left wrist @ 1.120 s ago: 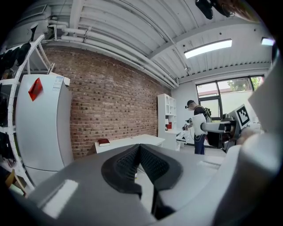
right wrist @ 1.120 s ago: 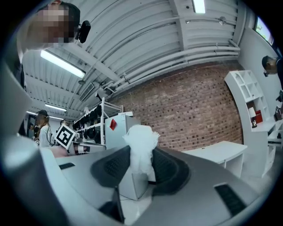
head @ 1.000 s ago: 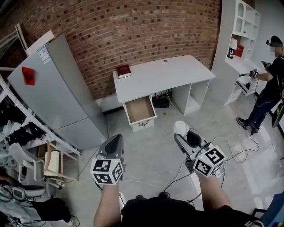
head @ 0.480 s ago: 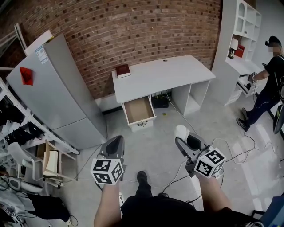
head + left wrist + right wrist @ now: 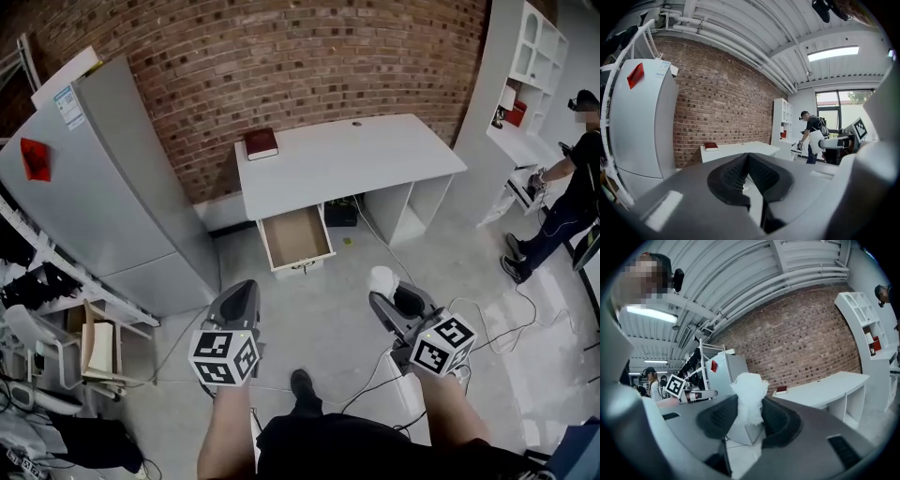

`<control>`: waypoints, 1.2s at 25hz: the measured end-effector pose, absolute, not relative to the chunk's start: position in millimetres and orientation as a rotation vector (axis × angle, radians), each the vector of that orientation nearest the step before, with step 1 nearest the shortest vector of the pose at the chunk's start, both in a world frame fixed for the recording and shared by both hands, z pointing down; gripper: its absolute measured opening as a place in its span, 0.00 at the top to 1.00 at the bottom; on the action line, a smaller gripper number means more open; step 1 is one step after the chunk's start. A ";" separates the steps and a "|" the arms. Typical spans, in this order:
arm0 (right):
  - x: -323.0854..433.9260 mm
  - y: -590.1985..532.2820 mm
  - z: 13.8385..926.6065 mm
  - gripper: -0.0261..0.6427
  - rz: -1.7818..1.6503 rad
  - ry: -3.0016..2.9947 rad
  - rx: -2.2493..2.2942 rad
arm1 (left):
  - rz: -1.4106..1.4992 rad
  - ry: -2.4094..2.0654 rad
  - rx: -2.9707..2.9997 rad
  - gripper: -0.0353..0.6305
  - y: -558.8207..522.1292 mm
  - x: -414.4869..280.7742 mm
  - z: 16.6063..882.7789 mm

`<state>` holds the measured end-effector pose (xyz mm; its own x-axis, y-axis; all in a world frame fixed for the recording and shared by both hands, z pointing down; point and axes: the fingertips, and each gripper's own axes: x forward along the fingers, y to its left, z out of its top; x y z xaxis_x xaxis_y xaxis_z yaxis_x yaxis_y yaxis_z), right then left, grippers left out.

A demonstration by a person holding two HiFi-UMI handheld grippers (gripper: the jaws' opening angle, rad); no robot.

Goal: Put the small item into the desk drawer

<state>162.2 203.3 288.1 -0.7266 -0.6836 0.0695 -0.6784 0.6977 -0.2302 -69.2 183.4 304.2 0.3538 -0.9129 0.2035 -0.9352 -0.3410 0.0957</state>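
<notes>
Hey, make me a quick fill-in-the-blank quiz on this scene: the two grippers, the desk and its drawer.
1. The right gripper is shut on a crumpled ____ wad.
2. The desk drawer stands ____.
3. The book lying on the desk is ____.
4. The left gripper is shut and holds ____.
Missing words: white; open; red; nothing.

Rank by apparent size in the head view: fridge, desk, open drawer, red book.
1. fridge
2. desk
3. open drawer
4. red book
The fridge stands nearer the camera, so its lead over the desk is unsure.
</notes>
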 end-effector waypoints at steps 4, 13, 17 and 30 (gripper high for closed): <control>139.0 168.7 295.6 0.72 -0.395 2.889 -1.160 | 0.160 -1.657 2.393 0.93 143.7 -86.7 315.3; 94.5 94.7 293.8 0.72 -0.400 2.891 -1.228 | 0.154 -1.590 2.421 0.93 74.6 -128.8 318.3; 70.5 78.7 289.2 0.72 -0.385 2.909 -1.226 | 0.123 -1.581 2.440 0.93 55.9 -150.4 314.2; 40.0 20.3 300.0 0.72 -0.415 2.964 -1.187 | 0.117 -1.533 2.372 0.93 17.0 -165.9 346.6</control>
